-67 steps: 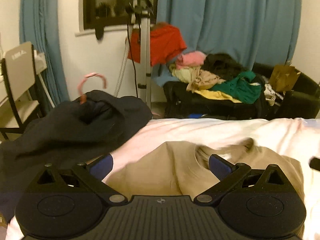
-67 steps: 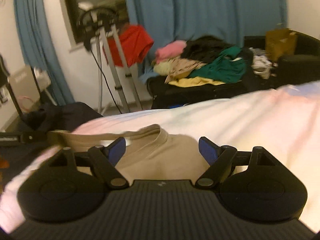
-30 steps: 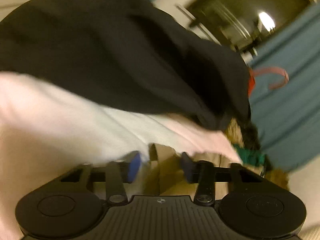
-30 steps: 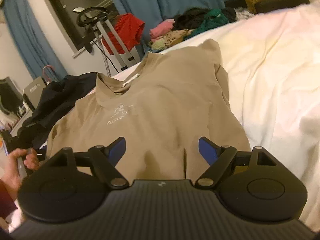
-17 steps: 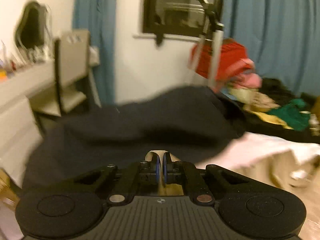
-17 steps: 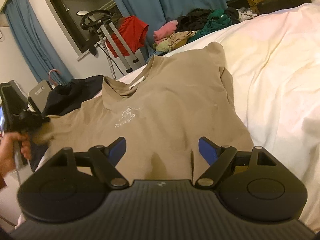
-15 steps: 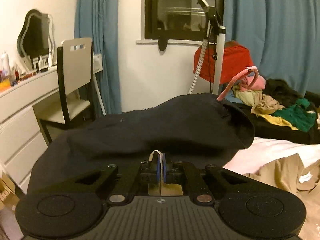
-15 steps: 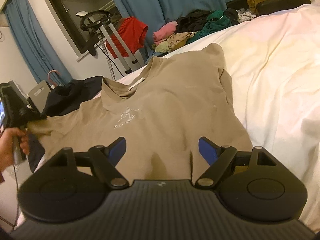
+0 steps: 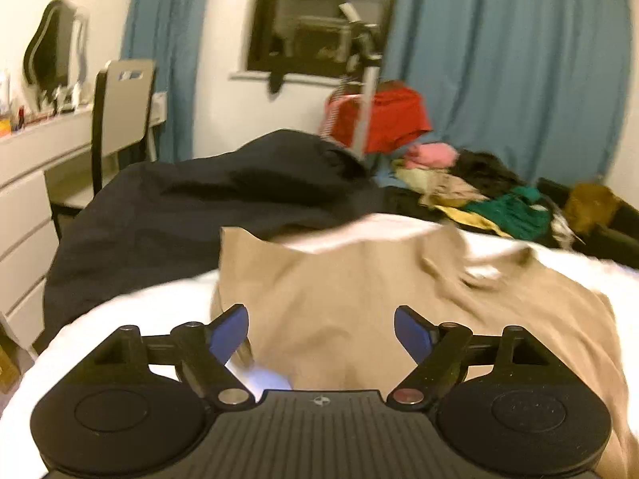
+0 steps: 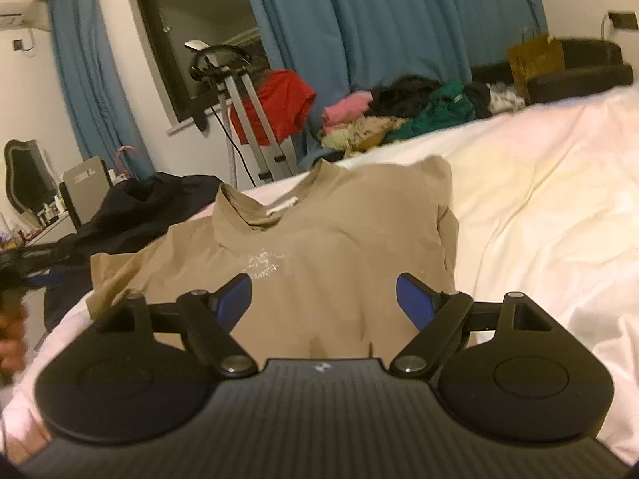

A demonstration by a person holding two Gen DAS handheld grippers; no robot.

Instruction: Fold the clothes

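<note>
tan shirt (image 10: 339, 239) flat mid-bed (image 10: 539, 207), left gripper (image 9: 321, 329) opening, right gripper (image 10: 323, 297) wide, both empty

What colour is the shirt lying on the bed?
Tan, with a pale chest logo; the shirt shows best in the right wrist view.

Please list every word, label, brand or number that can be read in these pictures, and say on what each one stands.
No text can be read.
Pale chest print on the tan shirt: a logo over one line of letters, too blurred to read.
White neck label inside the shirt collar: too small to read.
Pale mark on the chair back: blurred.
</note>
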